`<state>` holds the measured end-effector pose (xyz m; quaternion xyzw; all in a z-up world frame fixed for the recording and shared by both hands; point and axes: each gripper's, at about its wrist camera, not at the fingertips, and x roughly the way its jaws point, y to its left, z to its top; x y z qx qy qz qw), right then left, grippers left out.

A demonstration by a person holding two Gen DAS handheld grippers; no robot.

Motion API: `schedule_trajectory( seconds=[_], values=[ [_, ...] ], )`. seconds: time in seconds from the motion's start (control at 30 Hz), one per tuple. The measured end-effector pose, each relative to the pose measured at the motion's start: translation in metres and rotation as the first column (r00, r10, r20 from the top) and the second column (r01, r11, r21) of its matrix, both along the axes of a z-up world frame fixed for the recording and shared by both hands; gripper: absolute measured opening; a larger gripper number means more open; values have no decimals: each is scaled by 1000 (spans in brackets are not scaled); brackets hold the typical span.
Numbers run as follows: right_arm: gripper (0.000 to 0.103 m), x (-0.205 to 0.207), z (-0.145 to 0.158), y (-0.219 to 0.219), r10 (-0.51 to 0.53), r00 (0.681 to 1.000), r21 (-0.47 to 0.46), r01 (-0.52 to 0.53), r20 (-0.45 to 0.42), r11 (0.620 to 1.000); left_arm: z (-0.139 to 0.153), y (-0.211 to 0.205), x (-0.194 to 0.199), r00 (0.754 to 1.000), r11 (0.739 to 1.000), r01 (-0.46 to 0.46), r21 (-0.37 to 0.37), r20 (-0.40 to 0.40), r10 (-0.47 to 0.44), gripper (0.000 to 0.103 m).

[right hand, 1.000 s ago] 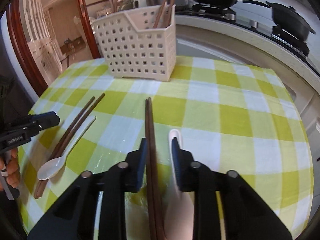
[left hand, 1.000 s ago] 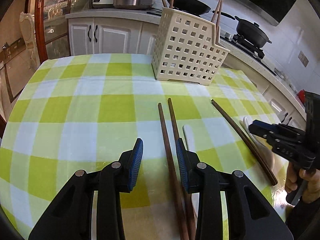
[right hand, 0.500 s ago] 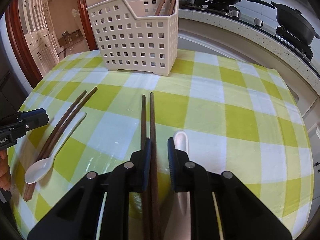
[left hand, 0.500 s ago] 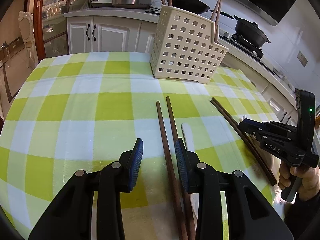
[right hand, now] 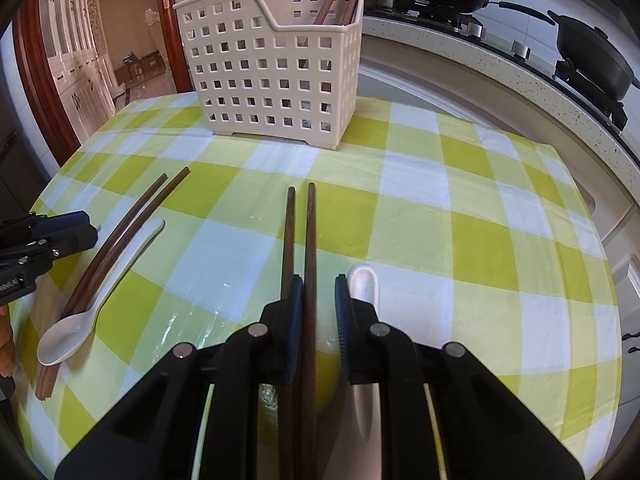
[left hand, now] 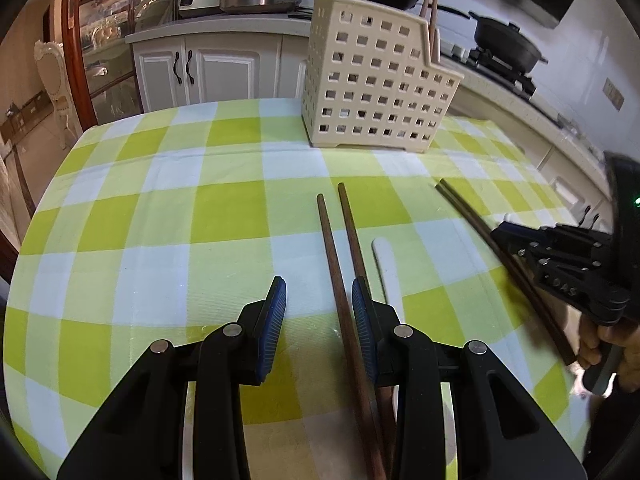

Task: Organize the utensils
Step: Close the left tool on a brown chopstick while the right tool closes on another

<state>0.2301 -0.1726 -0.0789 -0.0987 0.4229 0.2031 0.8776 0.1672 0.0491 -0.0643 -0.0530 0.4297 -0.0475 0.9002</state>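
right gripper (right hand: 316,312): jaws open, one chopstick (right hand: 309,248) between, other outside | left gripper (left hand: 318,312): open, empty | basket (right hand: 272,76) stands ahead on table | tip: get both sticks inside, then squeeze gently

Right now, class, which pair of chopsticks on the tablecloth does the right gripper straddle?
The pair beside the spoon handle, lying under the right gripper: one stick runs between its open jaws. The other pair, by the whole spoon, lies off beside the left gripper.
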Motion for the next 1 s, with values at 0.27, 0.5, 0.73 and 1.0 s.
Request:
schedule_trajectory(
  seconds=[0.27, 0.5, 0.73, 1.0],
  values=[
    [16, 1, 0, 0, 6, 1000, -2, -6, 0, 1000, -9, -19, 9, 999, 993, 31, 110, -36, -27, 23],
    [7, 0, -1, 7, 20, 1000, -13, -20, 9, 1000, -8, -29, 18, 997, 987, 59, 148, -51, -52, 6],
    [6, 2, 1, 5, 16, 1000, 9, -16, 3, 1000, -2, -22, 15, 998, 994, 50, 102, -33, -47, 5],
    [6, -9, 27, -6, 2, 999, 71, -5, 42, 997, 25, -10, 2, 999, 997, 25, 79, 43, -29, 5]
  ],
)
